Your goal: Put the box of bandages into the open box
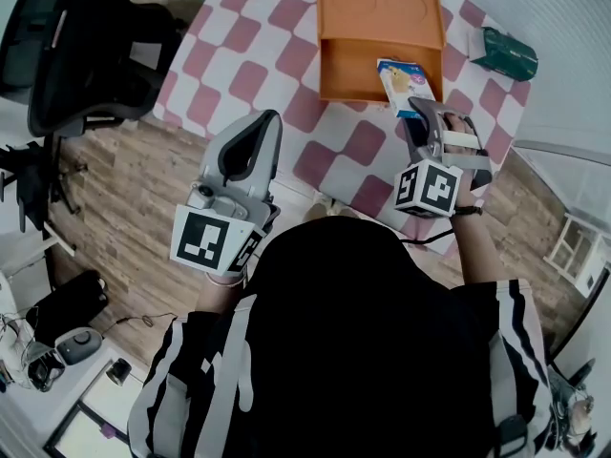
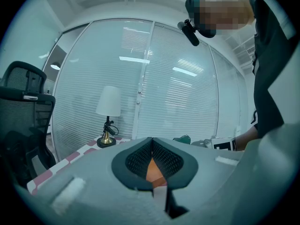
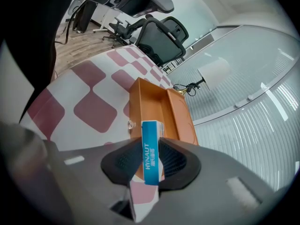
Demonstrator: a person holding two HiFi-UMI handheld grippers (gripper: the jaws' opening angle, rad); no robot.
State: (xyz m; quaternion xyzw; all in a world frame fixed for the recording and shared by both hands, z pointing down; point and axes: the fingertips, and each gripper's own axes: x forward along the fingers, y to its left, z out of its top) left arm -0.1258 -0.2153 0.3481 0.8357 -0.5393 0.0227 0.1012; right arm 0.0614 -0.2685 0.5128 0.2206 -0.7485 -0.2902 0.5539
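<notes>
Head view: I read both grippers at once. The right gripper (image 1: 420, 105) points down over the near edge of the open box (image 1: 353, 70), an orange one lying on the checked table (image 1: 286, 65). The left gripper (image 1: 260, 127) sits off the table's near edge, over the wooden floor.

Right gripper view: only here is the grip plain. The jaws stand a little apart, both pads pressed on the box of bandages (image 3: 152, 149). It stands on edge, with its narrow blue printed side facing the camera. Its far end reaches over the near rim of the open box.

Left gripper view: the jaws are closed on each other with nothing between them. An orange patch shows through the gap below the pads. This view also shows a lamp (image 2: 108, 108) standing on the table, which the head view does not.

Count:
- two grippers
- one box of bandages
- one open box
- one lamp
- one green object (image 1: 506, 53) on the table's far corner
- one office chair (image 1: 76, 55) in the head view; the right gripper view shows perhaps three, too small to be sure
</notes>
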